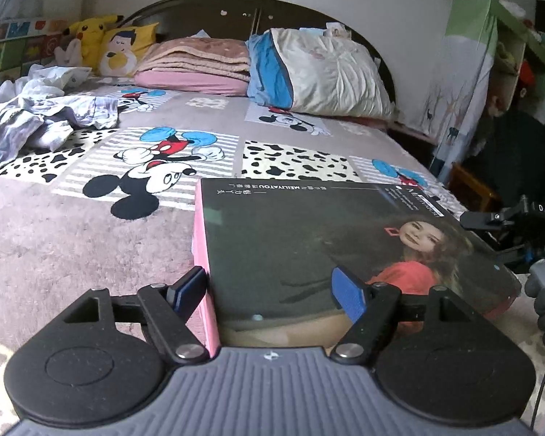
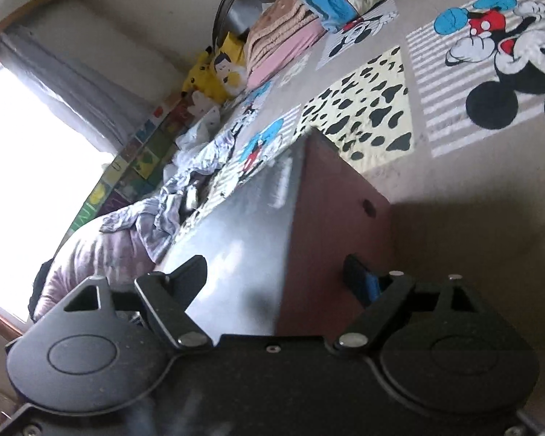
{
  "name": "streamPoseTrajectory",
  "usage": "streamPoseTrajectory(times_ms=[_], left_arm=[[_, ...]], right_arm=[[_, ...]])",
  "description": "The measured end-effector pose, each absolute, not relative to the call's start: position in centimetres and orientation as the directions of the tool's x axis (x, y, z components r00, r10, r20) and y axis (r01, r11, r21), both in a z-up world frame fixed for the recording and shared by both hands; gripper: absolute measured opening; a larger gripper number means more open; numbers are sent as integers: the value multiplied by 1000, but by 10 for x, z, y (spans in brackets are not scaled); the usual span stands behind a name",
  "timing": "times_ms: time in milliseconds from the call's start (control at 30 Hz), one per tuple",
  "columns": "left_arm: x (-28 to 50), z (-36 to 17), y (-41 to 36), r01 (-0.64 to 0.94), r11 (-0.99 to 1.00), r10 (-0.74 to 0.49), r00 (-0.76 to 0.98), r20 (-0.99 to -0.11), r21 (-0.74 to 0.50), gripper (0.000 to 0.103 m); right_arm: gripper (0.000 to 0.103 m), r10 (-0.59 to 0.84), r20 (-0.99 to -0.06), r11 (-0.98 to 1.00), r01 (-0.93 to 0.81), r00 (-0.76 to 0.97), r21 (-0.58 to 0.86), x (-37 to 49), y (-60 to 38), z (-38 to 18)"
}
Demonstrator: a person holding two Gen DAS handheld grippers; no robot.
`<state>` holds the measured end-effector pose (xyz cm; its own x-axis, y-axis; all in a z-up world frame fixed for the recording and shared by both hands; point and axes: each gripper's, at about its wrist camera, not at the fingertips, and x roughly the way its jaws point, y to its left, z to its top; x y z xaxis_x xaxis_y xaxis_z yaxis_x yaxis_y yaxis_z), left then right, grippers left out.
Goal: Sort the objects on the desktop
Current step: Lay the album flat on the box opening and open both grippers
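Left gripper (image 1: pixel 272 290) straddling near left corner of box (image 1: pixel 345 247), fingers (image 1: pixel 348 292) apart, w/ right gripper (image 1: pixel 490 218) at box's far right edge; bedspread (image 1: pixel 91 225) beneath box.

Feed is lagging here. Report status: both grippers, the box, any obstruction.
Left gripper open, fingers straddling pink box corner. Right gripper open around the box's far side. Box on bedspread. Nothing in the way.

Left tool (image 1: pixel 272 290) and right tool (image 2: pixel 283 279) both spread wide.

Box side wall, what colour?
Pink. The box shows its pink side wall best in the left wrist view.
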<state>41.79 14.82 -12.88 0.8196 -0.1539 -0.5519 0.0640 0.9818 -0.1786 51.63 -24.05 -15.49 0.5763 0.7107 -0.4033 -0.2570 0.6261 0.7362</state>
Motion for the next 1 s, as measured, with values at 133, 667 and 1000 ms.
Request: streamPoseTrajectory(times_ms=[133,667,1000], left_arm=[[417,-127,143,57,988,-131,813,-567,-147,75],[345,-104,105,-2,1000,4,777,-630,4,76],[253,-89,86,-72,994,3,777,-629,-84,76]], right_arm=[[81,651,-504,728,-278,568,627,512,-228,-154],[92,436,-561,877,-193,703,439,433,-240,-119],[94,355,-573,924,-187,739,333,320,-234,-72]])
